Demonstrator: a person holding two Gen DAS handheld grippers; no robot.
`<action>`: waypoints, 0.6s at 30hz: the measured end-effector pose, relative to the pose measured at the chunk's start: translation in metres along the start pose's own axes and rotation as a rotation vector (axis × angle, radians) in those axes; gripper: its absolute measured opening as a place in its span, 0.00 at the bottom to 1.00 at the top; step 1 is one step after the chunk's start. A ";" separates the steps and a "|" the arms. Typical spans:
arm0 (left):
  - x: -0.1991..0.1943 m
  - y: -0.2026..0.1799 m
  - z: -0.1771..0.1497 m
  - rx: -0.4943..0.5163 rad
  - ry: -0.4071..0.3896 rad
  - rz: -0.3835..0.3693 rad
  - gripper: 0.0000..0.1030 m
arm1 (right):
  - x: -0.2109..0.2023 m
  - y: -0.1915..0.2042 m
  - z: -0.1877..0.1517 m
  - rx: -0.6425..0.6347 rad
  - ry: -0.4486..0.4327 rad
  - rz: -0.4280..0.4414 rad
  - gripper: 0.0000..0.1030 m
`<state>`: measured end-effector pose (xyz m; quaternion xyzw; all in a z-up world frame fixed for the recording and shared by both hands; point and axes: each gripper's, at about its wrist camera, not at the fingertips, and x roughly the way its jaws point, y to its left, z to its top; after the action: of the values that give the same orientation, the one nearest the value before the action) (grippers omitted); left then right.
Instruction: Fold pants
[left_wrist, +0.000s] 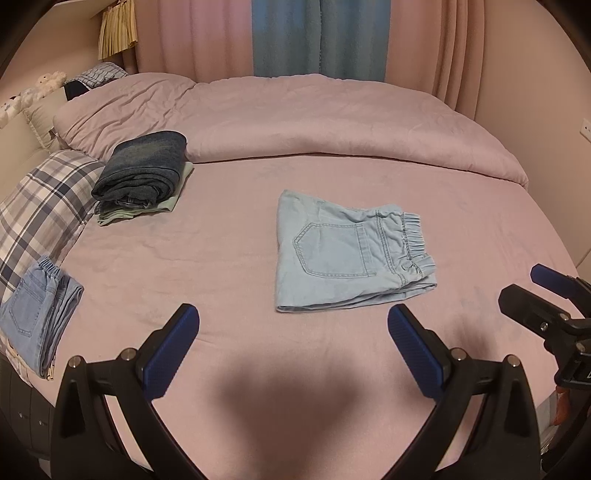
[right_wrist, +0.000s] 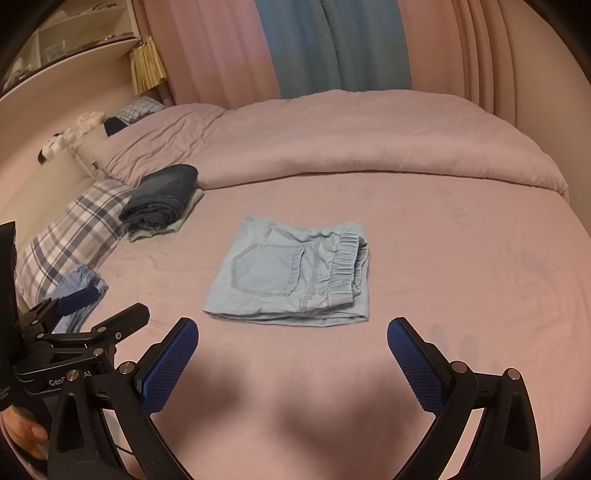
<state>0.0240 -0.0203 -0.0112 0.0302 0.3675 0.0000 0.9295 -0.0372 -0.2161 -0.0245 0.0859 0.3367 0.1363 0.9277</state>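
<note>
Both the left gripper (left_wrist: 293, 330) and right gripper (right_wrist: 293, 343) hang released and empty over the pink bedsheet (left_wrist: 221, 236), where the folded pale-blue denim pants (left_wrist: 347, 254) lie mid-bed, looking light, soft and floppy, best pinched along the thick folded near edge.

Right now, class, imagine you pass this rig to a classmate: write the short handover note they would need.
Left hand-held gripper: open, empty, above the pink bed sheet.
Right hand-held gripper: open, empty.
Light blue pants: folded into a compact rectangle mid-bed, pocket up, untouched by either gripper.
Dark jeans: folded, stacked on a pale green garment near the plaid pillow.
Another pair of blue jeans lies folded at the left edge.
Left: possibly moving the light blue pants to the stack.
</note>
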 end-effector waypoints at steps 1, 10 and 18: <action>0.000 0.000 0.000 0.001 0.000 0.000 0.99 | 0.000 0.000 0.000 0.000 -0.001 0.000 0.99; 0.000 -0.001 0.001 0.010 0.000 0.002 0.99 | 0.000 0.001 0.000 -0.001 -0.003 0.002 0.99; 0.002 0.000 0.002 0.019 0.005 0.005 0.99 | 0.000 0.001 0.000 -0.001 -0.002 0.002 0.99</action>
<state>0.0265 -0.0205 -0.0112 0.0398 0.3698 -0.0011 0.9283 -0.0368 -0.2151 -0.0241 0.0861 0.3358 0.1375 0.9279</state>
